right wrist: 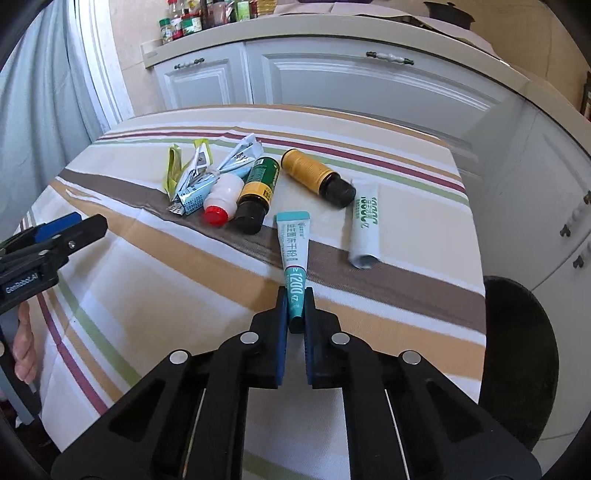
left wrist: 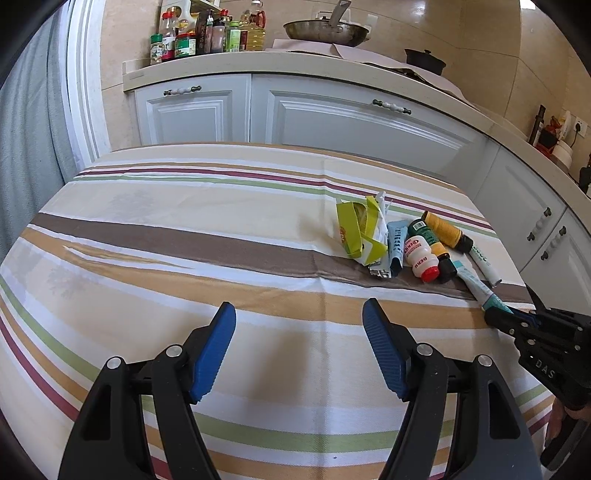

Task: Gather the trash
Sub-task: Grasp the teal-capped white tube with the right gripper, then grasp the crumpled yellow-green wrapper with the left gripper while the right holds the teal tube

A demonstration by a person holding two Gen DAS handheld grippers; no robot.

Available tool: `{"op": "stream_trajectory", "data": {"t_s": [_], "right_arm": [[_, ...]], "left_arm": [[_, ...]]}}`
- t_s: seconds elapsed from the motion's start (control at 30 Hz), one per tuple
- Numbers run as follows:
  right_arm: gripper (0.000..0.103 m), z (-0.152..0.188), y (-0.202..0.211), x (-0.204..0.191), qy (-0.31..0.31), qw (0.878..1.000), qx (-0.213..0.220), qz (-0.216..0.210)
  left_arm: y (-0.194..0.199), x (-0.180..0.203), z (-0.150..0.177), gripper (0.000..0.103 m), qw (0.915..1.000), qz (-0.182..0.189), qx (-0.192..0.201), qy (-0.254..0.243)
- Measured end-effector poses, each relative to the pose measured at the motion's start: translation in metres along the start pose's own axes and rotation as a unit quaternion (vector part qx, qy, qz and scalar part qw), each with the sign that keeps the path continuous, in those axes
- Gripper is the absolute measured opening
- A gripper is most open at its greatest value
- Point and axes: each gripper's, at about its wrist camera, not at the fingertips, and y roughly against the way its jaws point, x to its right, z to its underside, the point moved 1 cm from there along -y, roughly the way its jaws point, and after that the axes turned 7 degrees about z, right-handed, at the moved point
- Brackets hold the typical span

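Observation:
Trash lies in a row on the striped tablecloth. My right gripper is shut on the near end of a teal and white sachet, which also shows in the left wrist view. Beyond it lie a white sachet, a yellow-labelled dark bottle, a green-labelled dark bottle, a small white bottle with a red cap and crumpled wrappers. My left gripper is open and empty over the cloth, left of the pile. A yellow-green wrapper stands at the pile's left end.
White kitchen cabinets stand behind the table, with a counter holding spice jars, a pan and a black pot. A dark round bin sits beside the table's right edge. A curtain hangs at the left.

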Motion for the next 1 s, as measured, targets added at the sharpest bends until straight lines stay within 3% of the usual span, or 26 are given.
{"op": "stream_trajectory", "data": {"t_s": [0.27,0.47,0.7,1.0], "right_arm": [[0.007,0.006,0.022,0.005,-0.026,0.999,0.033,-0.004],[0.007,0.005,0.039,0.020,-0.049,0.996,0.069,0.026],[0.007,0.004,0.036,0.047,-0.077,0.993,0.080,0.050],[0.007,-0.008,0.024,0.070,-0.096,0.990,0.091,0.055]], "left_arm": [[0.001,0.013,0.001,0.069,0.9999,0.008,-0.001,-0.011],[-0.003,0.034,0.001,0.069,0.9995,0.019,-0.004,-0.026],[-0.015,0.053,-0.006,0.069,0.9988,0.021,-0.009,-0.042],[-0.033,0.053,-0.032,0.069,0.9992,-0.002,0.000,-0.041]]}}
